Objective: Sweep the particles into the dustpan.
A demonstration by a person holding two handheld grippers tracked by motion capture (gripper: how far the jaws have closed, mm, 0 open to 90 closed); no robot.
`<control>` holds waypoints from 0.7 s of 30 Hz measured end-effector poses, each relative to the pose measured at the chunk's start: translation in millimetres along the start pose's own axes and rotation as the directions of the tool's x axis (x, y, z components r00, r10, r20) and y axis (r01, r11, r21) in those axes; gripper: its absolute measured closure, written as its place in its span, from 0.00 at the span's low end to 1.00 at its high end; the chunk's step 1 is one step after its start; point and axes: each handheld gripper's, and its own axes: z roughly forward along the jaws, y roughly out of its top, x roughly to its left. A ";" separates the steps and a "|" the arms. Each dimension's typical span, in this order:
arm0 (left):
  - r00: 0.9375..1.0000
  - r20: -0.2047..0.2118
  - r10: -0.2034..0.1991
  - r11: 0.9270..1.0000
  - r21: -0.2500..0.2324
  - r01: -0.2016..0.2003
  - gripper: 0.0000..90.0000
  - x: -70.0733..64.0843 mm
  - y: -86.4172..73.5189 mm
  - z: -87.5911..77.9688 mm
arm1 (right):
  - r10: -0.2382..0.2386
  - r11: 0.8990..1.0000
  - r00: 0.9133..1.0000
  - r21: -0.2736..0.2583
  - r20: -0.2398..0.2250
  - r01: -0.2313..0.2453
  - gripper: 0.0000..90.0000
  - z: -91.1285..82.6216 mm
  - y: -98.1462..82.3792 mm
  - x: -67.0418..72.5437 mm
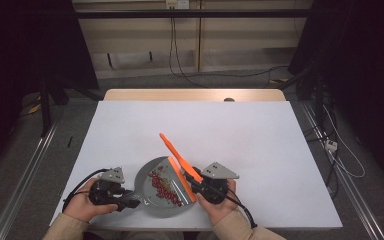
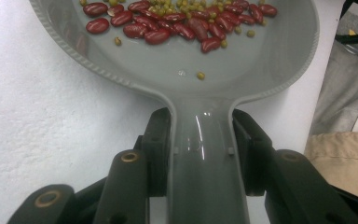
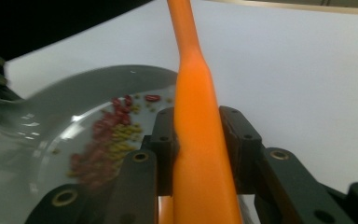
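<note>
Grey dustpan (image 1: 152, 192) w/ red kidney beans (image 1: 164, 188) sits on white tabletop (image 1: 220, 135) at 6 o'clock. Left tongs (image 1: 132, 202) clamped on its handle. Right tongs (image 1: 192, 181) clamped on orange brush (image 1: 177, 159) handle; brush at pan's 3 o'clock edge.

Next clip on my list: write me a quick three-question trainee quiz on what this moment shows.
1. True or false: the left hand-held gripper is shut on the handle of the grey dustpan.
2. What does the right hand-held gripper hold?
A. a blue sponge
B. the orange brush
C. a metal spoon
3. Fill in: in the dustpan lie red beans mixed with small ______ beans.

Key: 1 true; 2 B; 3 green. The pan rests on the white table, with the brush leaning over its right edge.
</note>
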 end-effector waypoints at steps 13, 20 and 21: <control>1.000 0.003 0.005 1.000 0.000 -0.005 0.70 -0.6 -1.3 0.2 | -0.002 0.997 0.998 -0.071 0.063 0.007 0.78 -7.6 16.5 -13.8; 1.000 0.018 0.007 1.000 0.011 -0.007 0.70 -4.5 -4.5 -7.8 | -0.061 0.998 0.998 0.012 0.015 0.061 0.77 -11.2 -3.2 0.5; 1.000 0.020 0.002 1.000 0.015 -0.002 0.70 -5.3 -4.1 -6.0 | -0.059 0.998 0.998 0.016 -0.003 0.059 0.77 -8.9 -3.8 4.9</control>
